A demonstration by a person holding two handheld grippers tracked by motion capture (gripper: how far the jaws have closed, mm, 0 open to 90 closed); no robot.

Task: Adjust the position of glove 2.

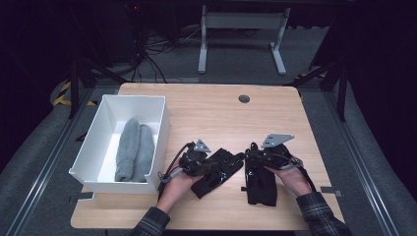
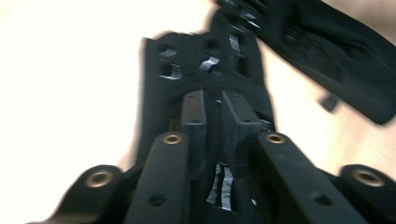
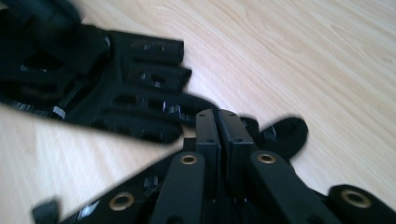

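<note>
We have the left hand-held gripper clamped on the left black glove and the right hand-held gripper clamped on the right black glove, both near the table's front edge. The left glove's long axis runs diagonally toward the right one, fingertips nearly touching. The white bin lies just left, nearer our left hand.

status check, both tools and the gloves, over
Left tool shut on left glove. Right tool shut on right glove. Grey towels in white bin, nothing in the way.

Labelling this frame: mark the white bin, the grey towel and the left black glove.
white bin (image 1: 158, 129): high view, its right wall.
grey towel (image 1: 134, 147): high view, middle of the roll.
left black glove (image 1: 220, 169): high view, its palm area.
</note>
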